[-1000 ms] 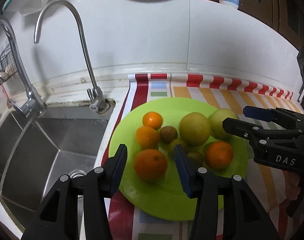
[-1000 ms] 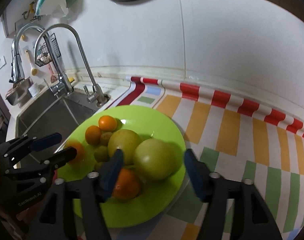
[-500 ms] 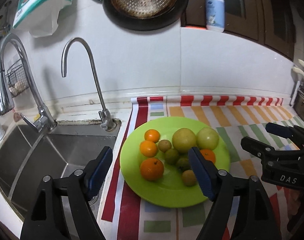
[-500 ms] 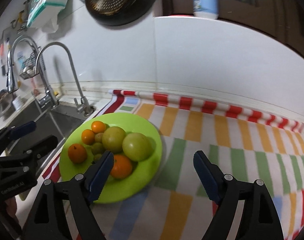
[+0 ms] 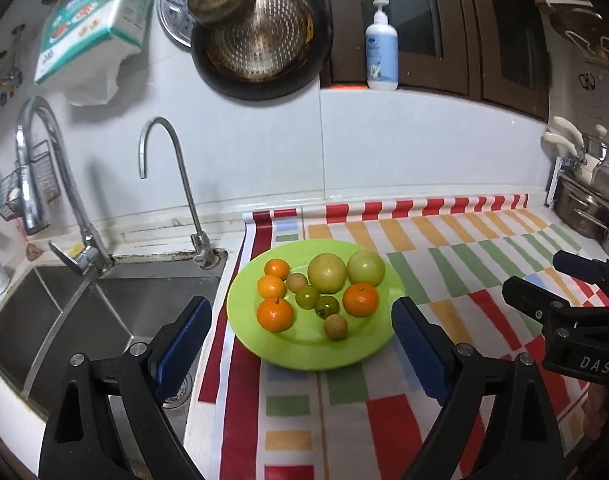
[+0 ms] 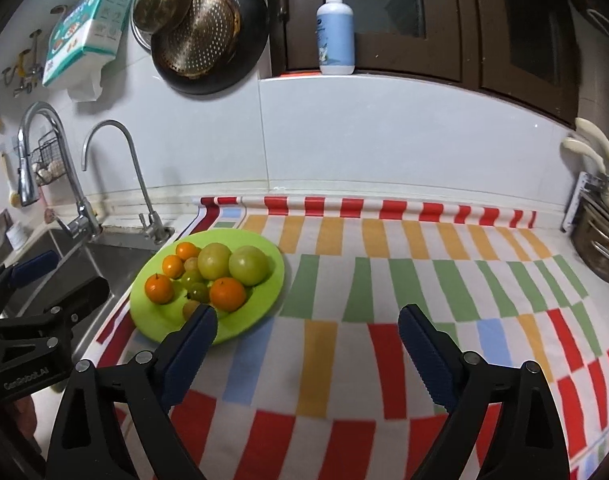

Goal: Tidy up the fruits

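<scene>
Left wrist view: the left gripper hangs above the near edge of a green plate, its jaws spread wide and holding nothing. The plate sits on a striped cloth that covers the worktop, just right of a steel sink. All the fruit lies on the plate. Four oranges are there: one at the far left, one just nearer, a larger one at the near left, and one toward the right. Two big pale green fruits sit side by side at the far side, touching or nearly so. Between the oranges lie two small dark green fruits and two small brownish ones.

The right gripper shows at the right of this view, well apart from the plate, over the cloth. A thin curved tap stands at the far edge of the sink, a larger tap to its left. A dark pan hangs on the wall, and a soap bottle stands on a ledge.

In the right wrist view, the right gripper also has its jaws wide apart and empty, above bare cloth to the right of the plate. The left gripper appears at the left, over the sink.
</scene>
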Demonstrator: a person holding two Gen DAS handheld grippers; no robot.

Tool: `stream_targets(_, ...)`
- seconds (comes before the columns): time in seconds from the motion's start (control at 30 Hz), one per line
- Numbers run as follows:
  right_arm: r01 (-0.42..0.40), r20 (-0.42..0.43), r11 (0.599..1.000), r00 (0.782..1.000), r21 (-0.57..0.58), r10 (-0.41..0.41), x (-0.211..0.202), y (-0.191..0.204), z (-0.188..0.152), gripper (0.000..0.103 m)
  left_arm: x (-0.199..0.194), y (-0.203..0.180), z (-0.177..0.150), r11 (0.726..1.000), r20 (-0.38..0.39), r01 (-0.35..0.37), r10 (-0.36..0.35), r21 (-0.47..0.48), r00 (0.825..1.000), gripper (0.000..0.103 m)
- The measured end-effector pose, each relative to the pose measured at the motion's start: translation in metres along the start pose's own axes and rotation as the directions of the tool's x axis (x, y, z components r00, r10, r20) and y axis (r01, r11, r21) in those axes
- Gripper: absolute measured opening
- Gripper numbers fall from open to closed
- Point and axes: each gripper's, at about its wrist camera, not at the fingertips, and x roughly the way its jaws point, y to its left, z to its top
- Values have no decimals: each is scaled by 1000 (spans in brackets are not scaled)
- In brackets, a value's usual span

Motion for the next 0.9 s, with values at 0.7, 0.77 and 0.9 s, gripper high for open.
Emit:
stream_targets(0.7, 10, 58, 1000, 998, -15, -9, -113, -20, -45, 96, -114, -35, -35, 1000, 52, 6, -5, -24, 999, 103)
stream_targets(0.77, 11, 63, 1000, 998, -13, -10, -122, -21, -49, 96, -121, -37, -36, 1000, 56, 2, -1, -22, 998, 103)
stream_targets(0.9, 14, 73, 1000, 997, -8, -13, -135, -23, -53, 96, -133, -39, -40, 1000, 65, -5, 6, -17, 998, 103)
